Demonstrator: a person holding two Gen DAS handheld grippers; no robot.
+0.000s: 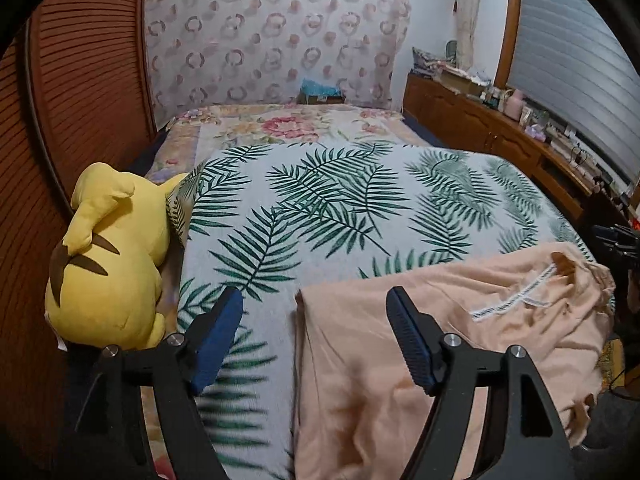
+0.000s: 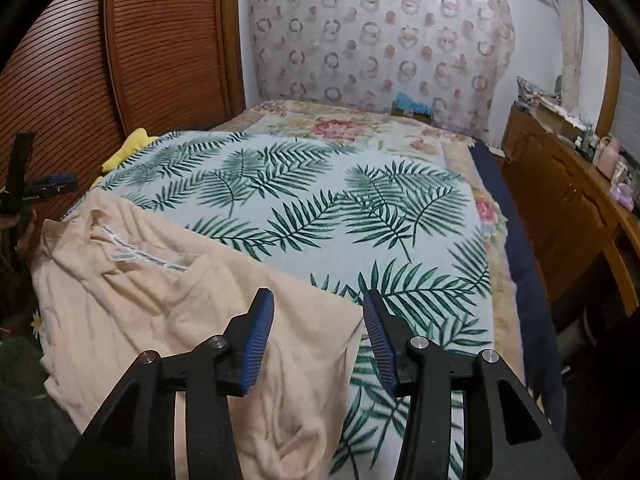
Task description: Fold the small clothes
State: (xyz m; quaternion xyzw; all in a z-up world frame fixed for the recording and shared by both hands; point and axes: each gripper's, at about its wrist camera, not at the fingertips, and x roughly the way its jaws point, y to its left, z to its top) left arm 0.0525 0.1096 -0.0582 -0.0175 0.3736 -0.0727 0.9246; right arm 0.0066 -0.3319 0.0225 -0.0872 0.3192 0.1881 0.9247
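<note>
A peach-coloured garment lies rumpled on a leaf-print cloth on the bed, with a white label strip near its collar. My left gripper is open and empty, hovering over the garment's left edge. In the right wrist view the same garment lies at the lower left. My right gripper is open and empty, above the garment's right edge. The left gripper also shows at the far left of that view.
A yellow plush toy sits at the bed's left edge against a wooden louvred wardrobe. A floral bedspread lies beyond. A wooden dresser with clutter stands on the right.
</note>
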